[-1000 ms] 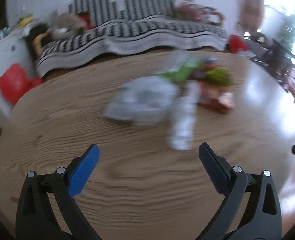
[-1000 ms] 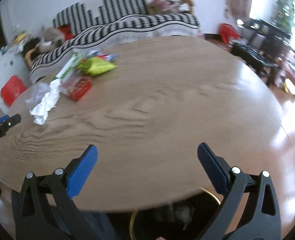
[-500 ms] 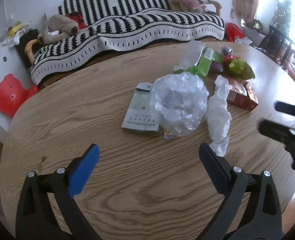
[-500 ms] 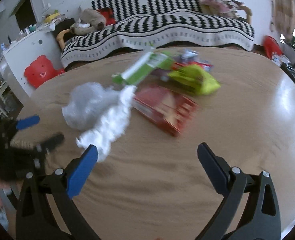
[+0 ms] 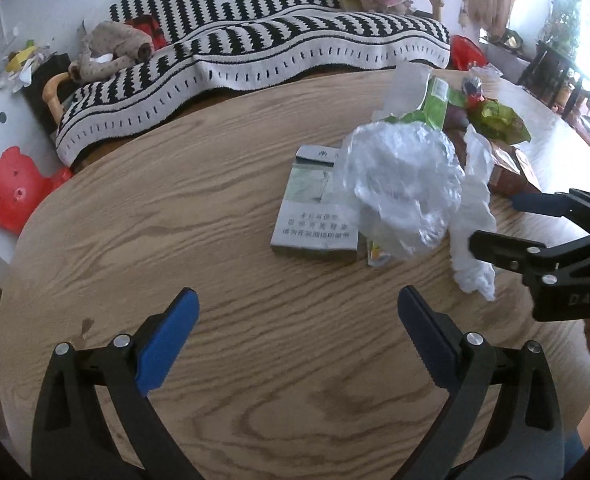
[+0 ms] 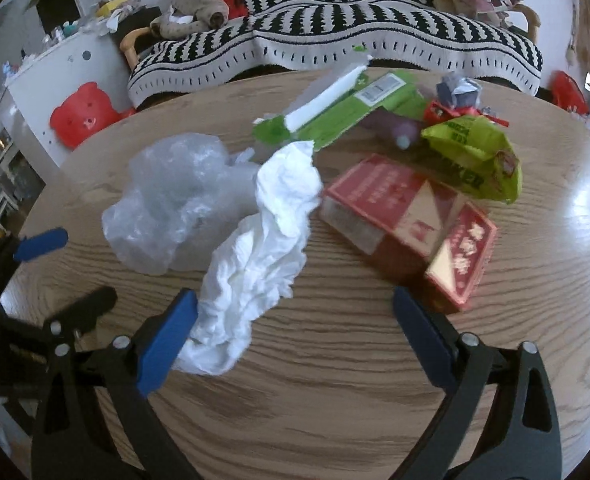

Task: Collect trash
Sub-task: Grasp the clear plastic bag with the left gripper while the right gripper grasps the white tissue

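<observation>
Trash lies in a heap on the round wooden table (image 5: 175, 240). A crumpled clear plastic bag (image 5: 403, 176) rests partly on a flat grey-green box (image 5: 311, 216). A crumpled white tissue (image 6: 263, 252) lies beside it, with a red box (image 6: 411, 224), a yellow-green wrapper (image 6: 475, 156) and a green carton (image 6: 359, 108) behind. My left gripper (image 5: 295, 328) is open and empty, short of the grey-green box. My right gripper (image 6: 291, 328) is open, its left finger beside the tissue's near end; it also shows in the left wrist view (image 5: 507, 224).
A sofa with a black-and-white striped blanket (image 5: 255, 60) stands behind the table. A red bear-shaped stool (image 5: 11, 192) and a white cabinet (image 6: 55, 72) are at the left. Dark furniture (image 5: 555, 68) stands at the far right by the window.
Both grippers have swung toward the trash heap and moved closer to it. The right gripper has come up to the white tissue and entered the left wrist view.
</observation>
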The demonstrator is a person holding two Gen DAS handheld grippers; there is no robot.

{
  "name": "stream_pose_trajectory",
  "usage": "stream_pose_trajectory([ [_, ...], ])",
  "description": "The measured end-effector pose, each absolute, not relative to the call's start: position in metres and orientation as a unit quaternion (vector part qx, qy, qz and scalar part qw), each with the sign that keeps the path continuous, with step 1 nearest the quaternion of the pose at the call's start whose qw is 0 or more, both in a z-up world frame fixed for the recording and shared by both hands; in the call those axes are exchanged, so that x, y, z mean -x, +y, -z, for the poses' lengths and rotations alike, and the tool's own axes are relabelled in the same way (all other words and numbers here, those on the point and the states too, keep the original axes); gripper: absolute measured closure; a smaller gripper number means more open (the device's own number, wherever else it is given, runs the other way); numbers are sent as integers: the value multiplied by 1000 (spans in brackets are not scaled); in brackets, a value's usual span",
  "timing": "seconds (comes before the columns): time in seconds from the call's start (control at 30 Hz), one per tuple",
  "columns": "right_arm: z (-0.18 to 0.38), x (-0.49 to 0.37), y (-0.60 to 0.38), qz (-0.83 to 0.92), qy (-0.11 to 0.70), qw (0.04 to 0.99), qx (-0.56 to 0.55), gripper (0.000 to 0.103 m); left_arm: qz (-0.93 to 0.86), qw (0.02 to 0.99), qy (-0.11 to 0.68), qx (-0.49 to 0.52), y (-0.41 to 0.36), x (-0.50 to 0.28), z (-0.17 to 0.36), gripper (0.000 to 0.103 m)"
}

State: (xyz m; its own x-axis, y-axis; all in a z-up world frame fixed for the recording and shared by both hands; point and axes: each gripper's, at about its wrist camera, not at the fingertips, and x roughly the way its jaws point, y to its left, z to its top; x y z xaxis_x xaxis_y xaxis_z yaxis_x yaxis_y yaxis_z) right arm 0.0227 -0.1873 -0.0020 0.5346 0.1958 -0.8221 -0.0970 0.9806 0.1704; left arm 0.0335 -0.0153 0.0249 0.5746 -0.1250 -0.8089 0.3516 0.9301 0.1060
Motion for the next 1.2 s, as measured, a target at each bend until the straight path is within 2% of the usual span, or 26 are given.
stream_pose_trajectory([
  [0.1,2,-25,-191,-95,482,870,-40,21,151,877,438,-130,-25,-42,-27,7],
  [0.23,2,-24,-211,-71,493,867,-25,22,159,875,435,-143,-34,-46,-29,7],
  [0.43,-10,-7,-260,-18,482,873,-76,21,157,876,439,-125,-26,-43,-26,7],
  [0.57,-17,-6,-251,-44,475,873,-104,18,167,876,438,-116,-30,-42,-29,7],
  [0.77,-6,-20,-213,-64,493,864,-80,19,188,873,432,-124,-44,-37,-31,7],
  [0.93,-3,-26,-214,-45,492,869,-32,49,203,867,437,-127,-55,-35,-24,7],
  [1.1,-1,-22,-235,-24,490,871,-14,62,220,863,434,-133,-73,-30,-23,7],
  [1.2,0,-17,-247,-16,487,873,-8,62,236,860,430,-139,-90,-25,-23,7],
])
